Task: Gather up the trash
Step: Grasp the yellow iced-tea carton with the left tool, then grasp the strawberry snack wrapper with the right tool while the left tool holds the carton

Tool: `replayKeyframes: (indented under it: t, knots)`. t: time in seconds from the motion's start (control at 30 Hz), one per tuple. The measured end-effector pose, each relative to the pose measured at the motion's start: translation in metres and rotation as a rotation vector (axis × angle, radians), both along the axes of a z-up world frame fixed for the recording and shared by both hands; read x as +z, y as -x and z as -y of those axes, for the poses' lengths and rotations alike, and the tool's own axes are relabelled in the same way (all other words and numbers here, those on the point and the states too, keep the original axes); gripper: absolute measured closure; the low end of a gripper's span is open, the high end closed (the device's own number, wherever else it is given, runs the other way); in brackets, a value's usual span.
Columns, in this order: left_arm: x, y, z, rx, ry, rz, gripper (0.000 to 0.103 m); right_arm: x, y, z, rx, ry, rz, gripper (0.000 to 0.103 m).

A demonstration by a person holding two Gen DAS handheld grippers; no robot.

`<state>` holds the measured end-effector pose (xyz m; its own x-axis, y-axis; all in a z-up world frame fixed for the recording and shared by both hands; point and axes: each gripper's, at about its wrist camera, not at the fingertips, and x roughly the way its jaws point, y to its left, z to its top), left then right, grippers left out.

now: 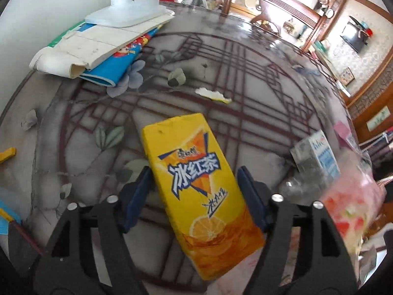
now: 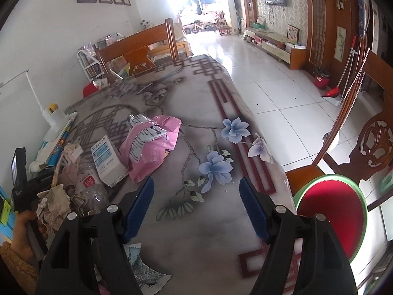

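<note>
In the left wrist view my left gripper [image 1: 194, 184] is closed on a yellow iced-tea carton [image 1: 196, 179], its blue pads against both sides; the carton is tilted above the patterned table [image 1: 258, 123]. A torn yellow-white scrap [image 1: 213, 95] lies beyond it. A white-blue milk carton [image 1: 316, 154], a clear crushed bottle [image 1: 294, 186] and a blurred pink wrapper [image 1: 348, 209] sit at the right. In the right wrist view my right gripper [image 2: 196, 196] is open and empty over the table [image 2: 201, 233]. To its left lie a pink bag [image 2: 152, 147], the milk carton [image 2: 108, 159], the bottle [image 2: 91, 191] and crumpled paper [image 2: 56, 204].
A stack of books and a white lamp base [image 1: 115, 36] stand at the table's far left. A red bin with a green rim [image 2: 331, 218] sits beside the table's right edge, next to a wooden chair [image 2: 368, 147]. A silver wrapper [image 2: 145, 270] lies near the front.
</note>
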<state>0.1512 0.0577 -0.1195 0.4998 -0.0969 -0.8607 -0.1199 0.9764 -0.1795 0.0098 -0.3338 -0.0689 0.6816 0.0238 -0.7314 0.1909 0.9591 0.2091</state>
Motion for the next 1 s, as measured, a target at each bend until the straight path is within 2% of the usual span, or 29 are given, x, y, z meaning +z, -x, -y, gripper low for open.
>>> replayKeyframes:
  t: [0.13,0.23,0.3,0.37,0.47,0.53,0.67,0.8,0.9,0.97,1.0]
  knots:
    - [0.019,0.020,-0.006,-0.036,0.002,0.020,0.039,-0.001,0.000,-0.006,0.027,-0.001,0.000,0.034]
    - [0.044,0.045,-0.014,-0.044,-0.006,0.086,0.041,-0.002,0.000,-0.012,0.058,-0.009,0.000,0.034]
    - [0.057,0.071,-0.019,-0.054,0.016,0.126,0.041,-0.001,0.001,-0.017,0.079,-0.016,0.006,0.034]
    - [0.063,0.097,-0.024,-0.057,0.046,0.153,0.042,0.000,0.003,-0.020,0.102,-0.043,0.012,0.034]
    - [0.064,0.130,-0.039,-0.023,0.162,0.178,0.042,0.000,0.007,-0.029,0.127,-0.068,0.020,0.034]
    - [0.068,0.137,-0.043,-0.008,0.172,0.201,0.042,0.006,0.012,-0.040,0.148,-0.052,0.057,0.034]
    - [0.073,0.133,-0.043,-0.011,0.133,0.230,0.042,0.023,0.025,-0.068,0.193,0.017,0.146,0.034]
    - [0.078,0.128,-0.049,-0.003,0.125,0.254,0.042,0.053,0.047,-0.123,0.339,0.082,0.222,0.034]
    - [0.080,0.129,-0.057,0.014,0.125,0.264,0.042,0.059,0.039,-0.173,0.485,0.108,0.148,0.035]
    - [0.081,0.131,-0.067,0.038,0.143,0.269,0.042,0.059,0.022,-0.195,0.550,0.043,0.080,0.035]
    - [0.082,0.133,-0.073,0.063,0.143,0.278,0.042,0.056,0.007,-0.207,0.576,-0.007,0.018,0.038]
